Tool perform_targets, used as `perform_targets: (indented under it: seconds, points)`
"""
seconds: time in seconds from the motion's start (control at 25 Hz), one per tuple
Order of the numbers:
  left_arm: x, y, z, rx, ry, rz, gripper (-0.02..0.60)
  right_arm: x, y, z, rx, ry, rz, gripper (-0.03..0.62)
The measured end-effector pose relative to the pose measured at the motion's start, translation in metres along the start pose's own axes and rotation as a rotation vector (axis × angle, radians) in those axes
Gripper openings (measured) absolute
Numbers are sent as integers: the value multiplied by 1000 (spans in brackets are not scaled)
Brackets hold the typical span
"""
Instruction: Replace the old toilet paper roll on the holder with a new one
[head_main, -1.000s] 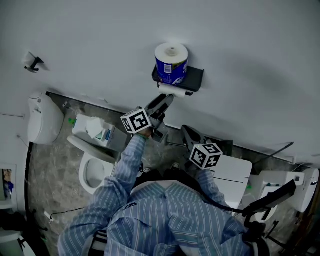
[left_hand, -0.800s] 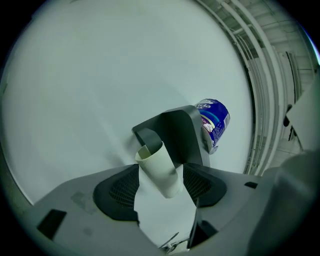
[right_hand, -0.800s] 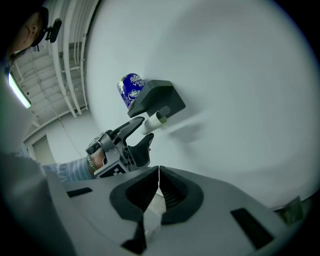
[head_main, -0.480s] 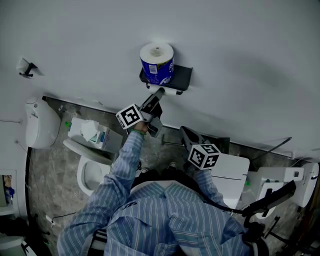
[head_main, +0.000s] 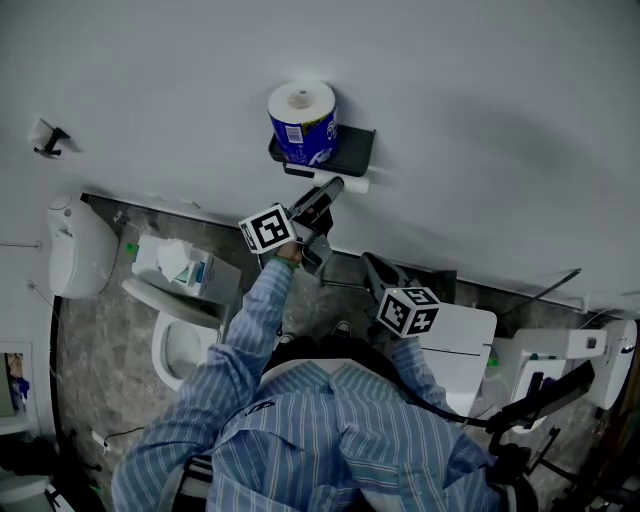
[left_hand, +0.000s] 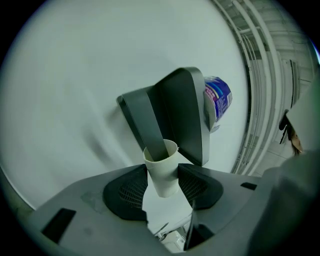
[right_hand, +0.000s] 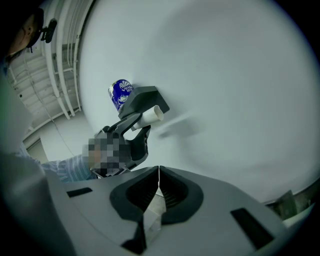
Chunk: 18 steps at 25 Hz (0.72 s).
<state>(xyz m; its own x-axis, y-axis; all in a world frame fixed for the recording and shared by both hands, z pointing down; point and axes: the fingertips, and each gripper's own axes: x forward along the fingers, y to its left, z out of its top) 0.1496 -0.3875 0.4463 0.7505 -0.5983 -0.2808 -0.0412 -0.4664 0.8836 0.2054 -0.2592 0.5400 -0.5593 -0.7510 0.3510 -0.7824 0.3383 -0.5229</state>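
The left gripper (head_main: 328, 190) reaches up to the wall holder (head_main: 352, 150). Its jaws have just been closing and now pinch the empty cardboard tube (left_hand: 162, 167), which sits on the holder's bar. The bar's end is hidden inside the tube. The wrapped new roll (head_main: 301, 122) stands on the shelf, half hidden from below. The right gripper (right_hand: 158, 172) hangs low, jaws together and empty.

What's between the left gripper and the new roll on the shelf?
The empty tube, which the left gripper's jaws have just been closing on, then the holder's shelf, shown in the left gripper view.
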Motion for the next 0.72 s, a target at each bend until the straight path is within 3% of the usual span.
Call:
perform_targets:
  seconds: [0.16, 0.52, 0.72]
  points:
    - [12, 8, -16, 133, 87, 48, 192, -9, -6, -2, 11, -3, -16, 6]
    - [37, 2, -64, 167, 224, 19, 190, -28, -26, -1, 35, -35, -76, 6]
    - [31, 4, -84, 339, 338, 62, 190, -35, -33, 0, 48, -54, -104, 6]
